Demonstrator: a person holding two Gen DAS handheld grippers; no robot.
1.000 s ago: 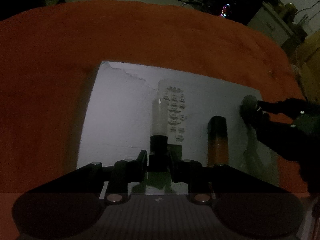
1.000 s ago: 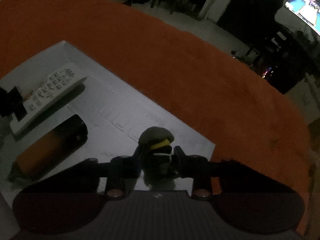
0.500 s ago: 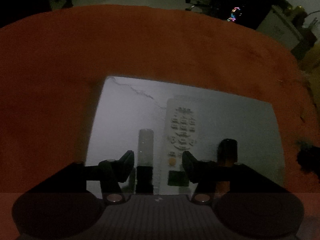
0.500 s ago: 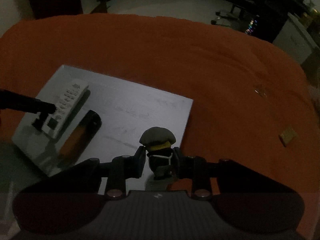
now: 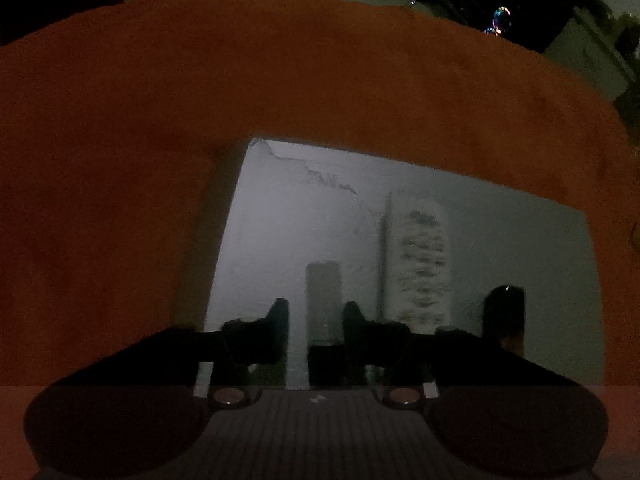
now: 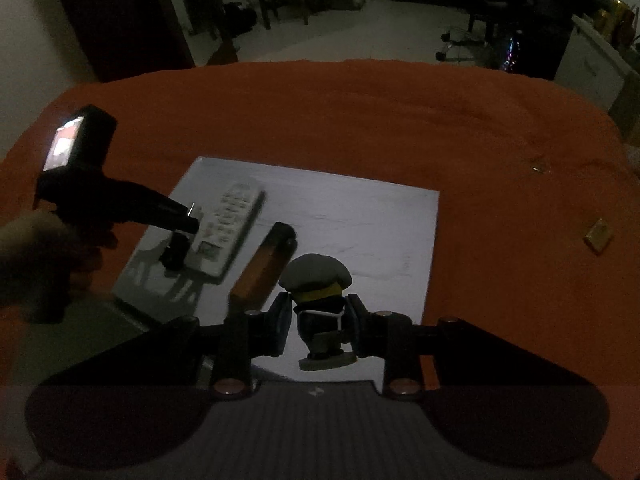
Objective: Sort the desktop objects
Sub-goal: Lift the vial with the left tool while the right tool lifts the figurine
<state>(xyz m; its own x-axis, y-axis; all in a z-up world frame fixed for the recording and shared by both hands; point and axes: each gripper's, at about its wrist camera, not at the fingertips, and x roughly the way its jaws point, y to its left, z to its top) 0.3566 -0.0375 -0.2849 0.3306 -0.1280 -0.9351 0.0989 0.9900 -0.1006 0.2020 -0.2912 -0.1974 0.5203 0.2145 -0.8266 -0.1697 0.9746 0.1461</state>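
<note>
A white sheet [image 5: 288, 216] lies on the orange cloth. On it are a clear tube with a black cap [image 5: 323, 300], a white remote [image 5: 420, 256] and an orange-and-black cylinder [image 5: 503, 312]. My left gripper [image 5: 316, 314] is open, its fingers either side of the tube. In the right wrist view my right gripper [image 6: 318, 312] is open around a small figurine with a grey cap [image 6: 322, 304], which stands on the sheet [image 6: 360, 216]. The left gripper [image 6: 176, 220], the remote [image 6: 226, 228] and the cylinder [image 6: 264, 260] also show there.
The orange cloth [image 6: 360, 120] covers the table all around the sheet. A small tan piece [image 6: 598, 236] lies on the cloth at the right. Chairs and furniture stand in the dark room behind.
Both grippers have opened and drawn back. The left let go of the tube, the right let go of the figurine, which now stands on the sheet.
</note>
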